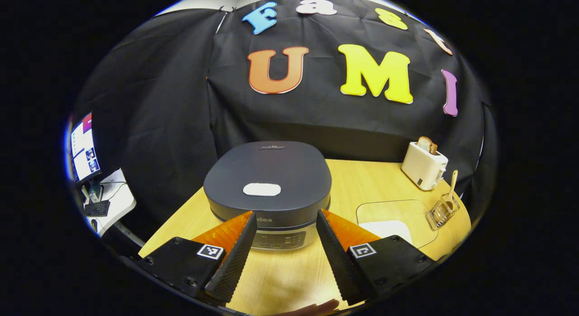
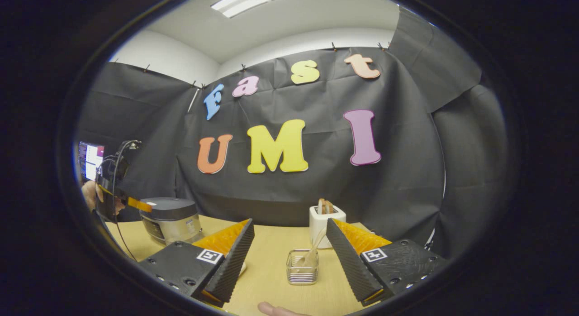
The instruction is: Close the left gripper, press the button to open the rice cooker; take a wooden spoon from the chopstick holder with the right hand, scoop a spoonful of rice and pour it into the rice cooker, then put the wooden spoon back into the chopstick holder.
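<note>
Rice cooker (image 1: 268, 189) sits closed at the middle of the pale wooden table (image 1: 362, 180), a dark, rounded-oblong body with a smooth matte lid and a light oval button (image 1: 262, 189) on top; its front face carries a small control panel. In the right gripper view the cooker stands far to the left, near the table's edge.

Behind it hangs the black cloth wall, creased and pinned along the top. A cream toaster (image 1: 424, 165) with two slices of bread poking out stands at the back right of the table, well apart from the cooker. Just in front of the toaster is a clear, square-sided chopstick holder (image 2: 302, 266), and a light wooden spoon (image 2: 314, 250) leans in it, handle tilted up towards the toaster. A flat transparent tray (image 1: 398, 214) with a white patch in it lies between the cooker and the holder. A monitor and keyboard stand off to the left, beyond the table.

The left gripper (image 1: 282, 248) hovers just before the cooker's front, jaws wide and empty, nothing between them and the lid. The right gripper (image 2: 289, 261) faces the holder from nearby, jaws likewise wide, gripping nothing. Both sets of fingers are wedge-shaped with ridged inner faces.
</note>
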Demonstrator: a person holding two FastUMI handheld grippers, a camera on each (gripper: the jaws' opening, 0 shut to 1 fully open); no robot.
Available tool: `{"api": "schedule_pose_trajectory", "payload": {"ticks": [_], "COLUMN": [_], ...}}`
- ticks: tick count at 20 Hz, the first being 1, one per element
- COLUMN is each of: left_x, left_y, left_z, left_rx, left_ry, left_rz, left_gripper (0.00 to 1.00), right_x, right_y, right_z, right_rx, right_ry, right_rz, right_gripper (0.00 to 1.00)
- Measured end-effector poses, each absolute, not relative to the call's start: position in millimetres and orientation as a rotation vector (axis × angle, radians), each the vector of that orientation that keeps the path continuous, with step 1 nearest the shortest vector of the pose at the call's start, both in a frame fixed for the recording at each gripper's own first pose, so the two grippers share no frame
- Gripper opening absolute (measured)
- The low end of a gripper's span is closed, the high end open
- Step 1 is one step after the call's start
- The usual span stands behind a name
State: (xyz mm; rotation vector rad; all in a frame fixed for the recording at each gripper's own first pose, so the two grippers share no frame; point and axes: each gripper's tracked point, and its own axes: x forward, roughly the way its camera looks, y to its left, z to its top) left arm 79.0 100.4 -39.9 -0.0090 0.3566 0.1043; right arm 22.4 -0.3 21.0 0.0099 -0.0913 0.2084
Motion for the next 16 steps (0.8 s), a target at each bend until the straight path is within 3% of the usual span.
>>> {"api": "schedule_pose_trajectory", "payload": {"ticks": [8, 15, 16], "left_x": [29.2, -2.6, -1.7], "left_y": [70.8, 34.4, 32.1], "left_z": [-26.5, -32.6, -32.2], "left_rx": [0.028, 0.029, 0.039], "left_ry": [0.180, 0.117, 0.118], "left_rz": [0.145, 0.068, 0.062], "left_gripper": [0.86, 0.87, 0.87], "right_x": [20.9, 12.1, 10.9], "right_y": [25.6, 34.7, 35.6], "right_z": [3.1, -11.3, -16.1], "right_rx": [-0.015, -0.043, -0.036], "right_ry": [-0.036, -0.012, 0.000], "right_rz": [0.229, 0.202, 0.198], "right_gripper": [0.95, 0.99, 0.95]}}
